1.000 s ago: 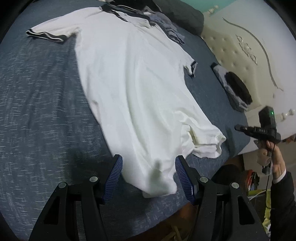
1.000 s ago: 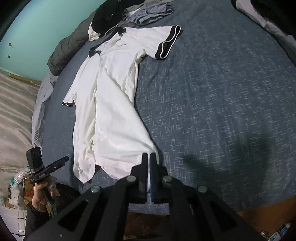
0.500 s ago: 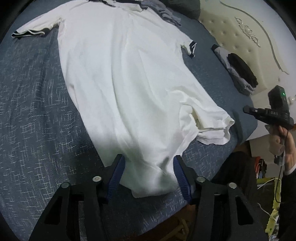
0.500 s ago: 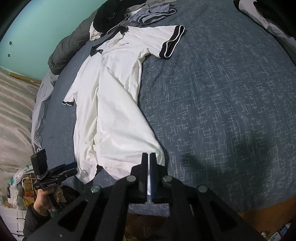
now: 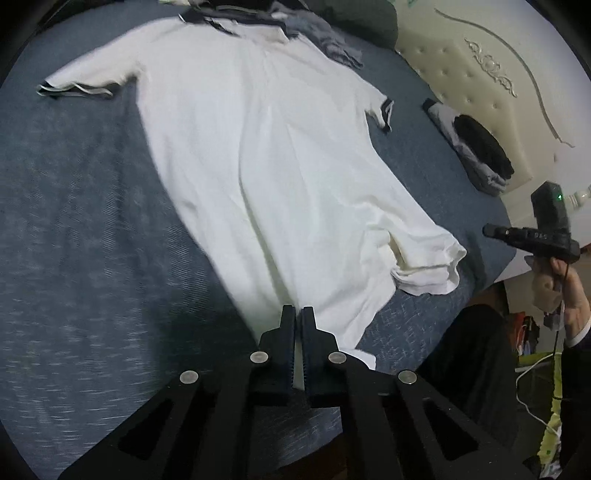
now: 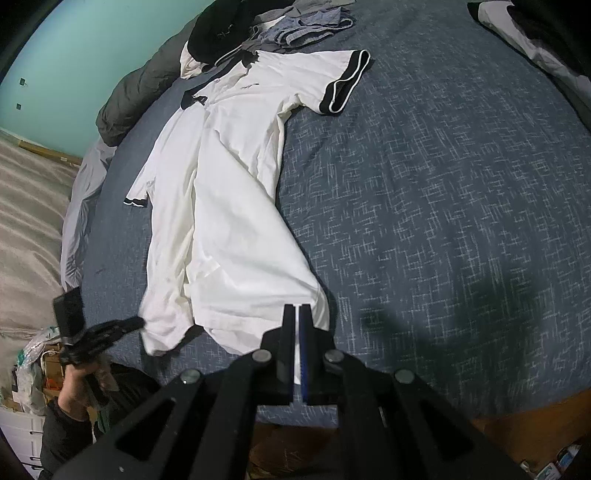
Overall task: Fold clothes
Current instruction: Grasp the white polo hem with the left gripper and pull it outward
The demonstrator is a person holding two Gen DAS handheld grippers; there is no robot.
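Both grippers now clamped on shirt (image 5: 280,177) hem: L gripper (image 5: 298,314) just snapped shut at 6 o'clock, R gripper (image 6: 297,314) already pinching. Ready to lift/fold.

A white polo shirt (image 6: 236,206) with black-trimmed sleeves lay spread lengthwise on the blue-patterned bed (image 6: 443,221), its collar toward the far edge, where a heap of dark clothes (image 6: 258,33) sat. At the near edge the right hand-held gripper (image 6: 296,314) was clamped on the hem's corner. The left hand-held gripper (image 6: 136,323), blurred, met the hem's other corner.
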